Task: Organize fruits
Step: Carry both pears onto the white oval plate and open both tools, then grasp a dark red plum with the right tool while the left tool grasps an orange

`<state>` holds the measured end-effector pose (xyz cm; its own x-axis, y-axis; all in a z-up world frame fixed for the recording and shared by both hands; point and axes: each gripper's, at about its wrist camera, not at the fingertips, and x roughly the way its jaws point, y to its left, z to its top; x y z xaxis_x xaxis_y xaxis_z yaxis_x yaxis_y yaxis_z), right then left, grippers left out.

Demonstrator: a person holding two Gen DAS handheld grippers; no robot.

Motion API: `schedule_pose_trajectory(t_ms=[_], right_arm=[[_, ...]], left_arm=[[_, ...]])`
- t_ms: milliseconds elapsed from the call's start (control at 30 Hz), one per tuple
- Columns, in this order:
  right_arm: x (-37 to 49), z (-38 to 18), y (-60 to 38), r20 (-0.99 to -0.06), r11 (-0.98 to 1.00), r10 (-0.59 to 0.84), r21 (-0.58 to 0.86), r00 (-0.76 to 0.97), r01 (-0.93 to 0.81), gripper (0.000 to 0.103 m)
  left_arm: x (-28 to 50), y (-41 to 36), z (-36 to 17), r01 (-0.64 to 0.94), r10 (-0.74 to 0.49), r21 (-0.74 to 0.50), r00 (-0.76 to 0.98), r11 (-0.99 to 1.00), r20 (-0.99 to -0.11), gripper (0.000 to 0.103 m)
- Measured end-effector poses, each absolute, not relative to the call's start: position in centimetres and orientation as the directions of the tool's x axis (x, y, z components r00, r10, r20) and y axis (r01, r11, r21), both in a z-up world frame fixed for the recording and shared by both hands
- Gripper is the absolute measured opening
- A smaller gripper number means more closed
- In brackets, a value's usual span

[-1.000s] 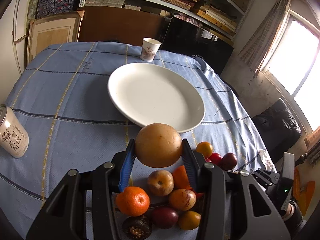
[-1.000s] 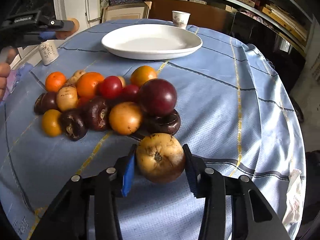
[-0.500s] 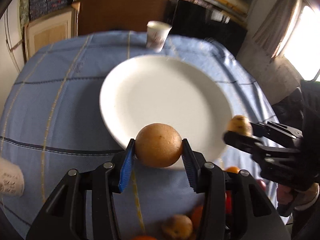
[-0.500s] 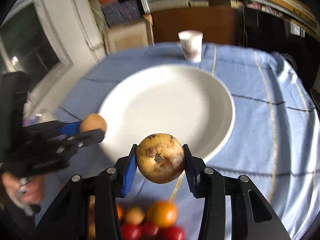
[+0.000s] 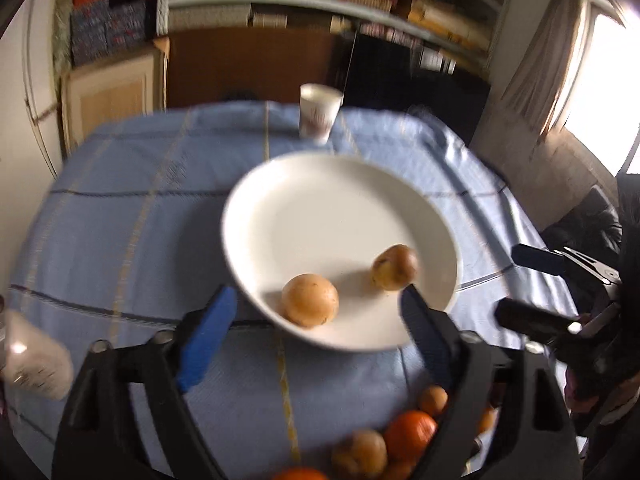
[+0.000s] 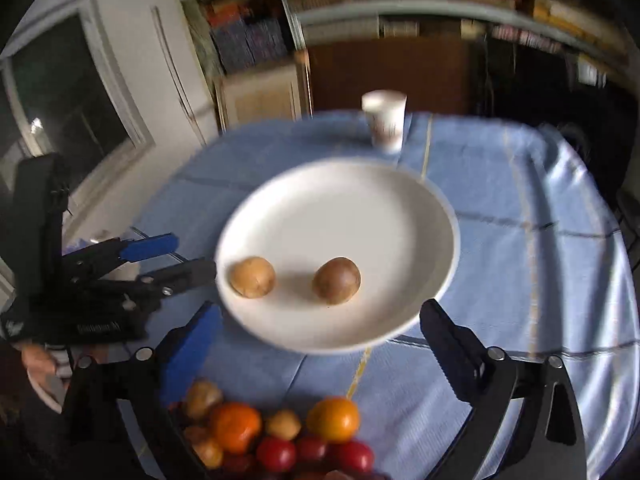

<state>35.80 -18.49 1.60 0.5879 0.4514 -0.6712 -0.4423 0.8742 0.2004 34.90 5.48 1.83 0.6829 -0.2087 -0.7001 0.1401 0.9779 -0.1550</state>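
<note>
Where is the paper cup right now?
In both wrist views the paper cup stands upright on the blue tablecloth, just beyond the white plate's far rim.

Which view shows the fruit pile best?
The right wrist view: the fruit pile shows oranges, red and tan fruits along its lower edge, though blurred. The left wrist view catches only a few fruits at the bottom, partly behind a finger of the left claw.

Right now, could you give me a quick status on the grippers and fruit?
Left gripper and right gripper opening, empty. Two brown fruits on plate. Nothing blocking.
</note>
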Motion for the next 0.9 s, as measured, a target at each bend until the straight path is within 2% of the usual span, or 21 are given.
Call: schedule_pose_trajectory(t_ms=[100, 167, 200, 267, 333, 400, 467, 633, 667, 733, 900], right_arm=[[30.8, 2.3, -21.2, -0.498, 0.853, 0.516, 0.232, 0.697, -0.467, 0.1], [29.0, 1.5, -22.6, -0.393, 0.847, 0.532, 0.255, 0.75, -0.467, 0.1], [28.5, 0.6, -22.9, -0.386, 0.829, 0.559, 0.265, 0.734, -0.492, 0.1], [28.5, -0.8, -23.1, -0.434, 0.804, 0.594, 0.277, 0.678, -0.527, 0.1], [28.9, -2.1, -23.2, -0.538, 0.85, 0.52, 0.246, 0.664, -0.466, 0.1], [28.4, -2.5, -23.8, -0.547, 0.852, 0.514, 0.236, 0.661, -0.467, 0.099], [27.5, -2.4, -24.7, -0.541, 0.86, 0.501, 0.225, 0.676, -0.458, 0.091], [26.7, -3.1, -25.8, -0.565, 0.885, 0.455, 0.196, 0.689, -0.423, 0.075], [26.8, -3.5, -25.8, -0.582, 0.893, 0.437, 0.185, 0.686, -0.411, 0.067], [26.7, -4.3, -25.9, -0.615, 0.899, 0.417, 0.169, 0.669, -0.404, 0.057], [26.6, -5.4, -24.6, -0.647, 0.889, 0.411, 0.126, 0.642, -0.441, 0.055]], left_arm=[[30.3, 6.7, 2.8, 0.069, -0.154, -0.155, 0.747, 0.985, -0.646, 0.098], [28.0, 7.3, 2.5, 0.056, -0.161, -0.183, 0.756, 0.982, -0.635, 0.098], [27.0, 7.5, 2.2, 0.05, -0.166, -0.197, 0.757, 0.979, -0.632, 0.098], [25.0, 7.8, 0.8, 0.037, -0.164, -0.212, 0.764, 0.977, -0.624, 0.098], [23.9, 7.8, -0.7, 0.003, -0.139, -0.208, 0.757, 0.978, -0.638, 0.098], [23.5, 7.8, -1.6, 0.005, -0.152, -0.221, 0.741, 0.975, -0.654, 0.098], [23.1, 7.8, -2.0, 0.018, -0.169, -0.231, 0.735, 0.973, -0.657, 0.098], [22.3, 7.2, -2.4, -0.012, -0.097, -0.16, 0.75, 0.987, -0.655, 0.098], [22.3, 7.1, -2.5, -0.009, -0.099, -0.158, 0.746, 0.987, -0.658, 0.098], [22.4, 6.8, -2.7, -0.001, -0.097, -0.145, 0.738, 0.989, -0.667, 0.098], [22.0, 6.5, -2.8, 0.006, -0.09, -0.126, 0.736, 0.992, -0.671, 0.098]])
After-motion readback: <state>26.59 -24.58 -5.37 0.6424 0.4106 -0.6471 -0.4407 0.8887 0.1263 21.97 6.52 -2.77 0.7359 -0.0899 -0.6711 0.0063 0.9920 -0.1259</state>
